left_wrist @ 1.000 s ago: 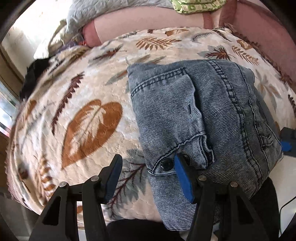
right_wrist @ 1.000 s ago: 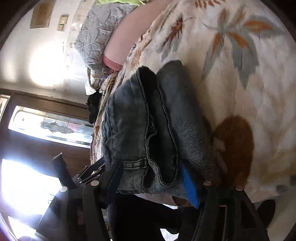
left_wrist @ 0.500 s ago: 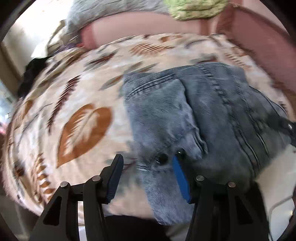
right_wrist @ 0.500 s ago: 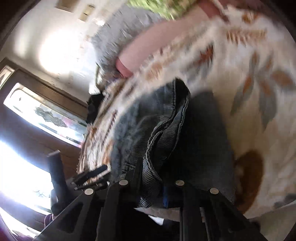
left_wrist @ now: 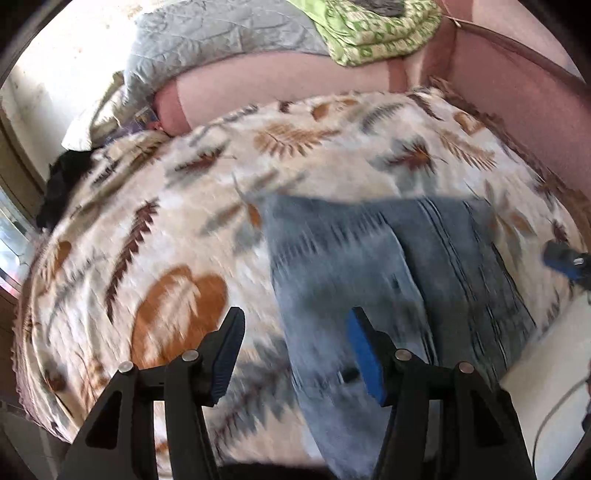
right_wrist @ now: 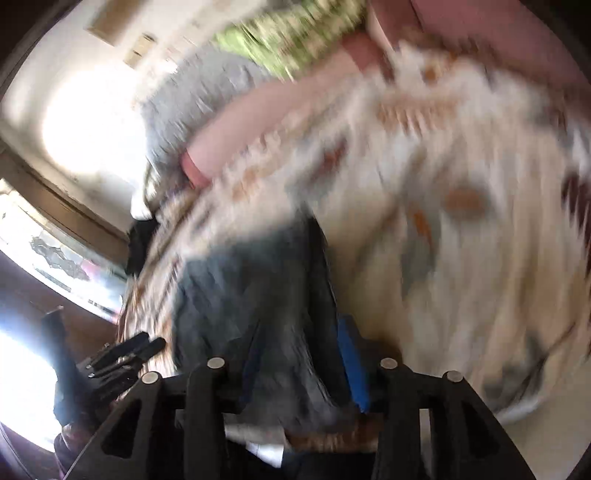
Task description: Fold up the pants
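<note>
Crowding your folded jeans at twelve o'clock: grey quilt, green blanket. Left gripper gapes empty; right gripper blur-smeared, cannot tell.

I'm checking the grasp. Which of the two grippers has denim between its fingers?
The right gripper: the jeans bunch between its fingers. The left gripper is open over the leaf blanket, jeans only behind its right finger.

Folded blue denim pants lying near-right on leaf-patterned cream blanket; grey quilted pillow far left, green patterned cloth far right.
</note>
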`<action>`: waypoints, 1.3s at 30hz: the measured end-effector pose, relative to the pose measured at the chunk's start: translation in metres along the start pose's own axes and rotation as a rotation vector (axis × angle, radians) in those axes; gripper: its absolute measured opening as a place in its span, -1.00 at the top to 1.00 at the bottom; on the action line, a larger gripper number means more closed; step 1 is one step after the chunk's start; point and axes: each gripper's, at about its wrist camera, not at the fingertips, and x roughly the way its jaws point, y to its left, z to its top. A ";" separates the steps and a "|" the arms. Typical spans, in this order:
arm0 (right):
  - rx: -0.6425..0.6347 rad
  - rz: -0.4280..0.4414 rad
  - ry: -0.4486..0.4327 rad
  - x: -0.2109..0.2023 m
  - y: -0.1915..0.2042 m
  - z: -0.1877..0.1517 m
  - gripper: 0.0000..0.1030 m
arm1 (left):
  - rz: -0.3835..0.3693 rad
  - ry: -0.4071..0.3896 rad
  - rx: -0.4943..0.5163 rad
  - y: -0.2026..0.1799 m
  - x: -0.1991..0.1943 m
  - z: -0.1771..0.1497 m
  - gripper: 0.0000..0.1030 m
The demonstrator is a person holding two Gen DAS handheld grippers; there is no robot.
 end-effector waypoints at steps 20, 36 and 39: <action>-0.056 -0.022 0.159 0.089 0.031 0.010 0.22 | 0.155 0.095 -0.077 0.002 0.056 0.015 -0.58; -0.307 -0.142 0.120 0.005 0.085 -0.043 0.18 | 0.216 -0.089 0.005 -0.021 -0.038 -0.031 -0.57; -0.336 -0.112 0.006 -0.033 0.102 -0.036 -0.05 | 0.236 -0.195 -0.027 -0.018 -0.081 -0.026 -0.57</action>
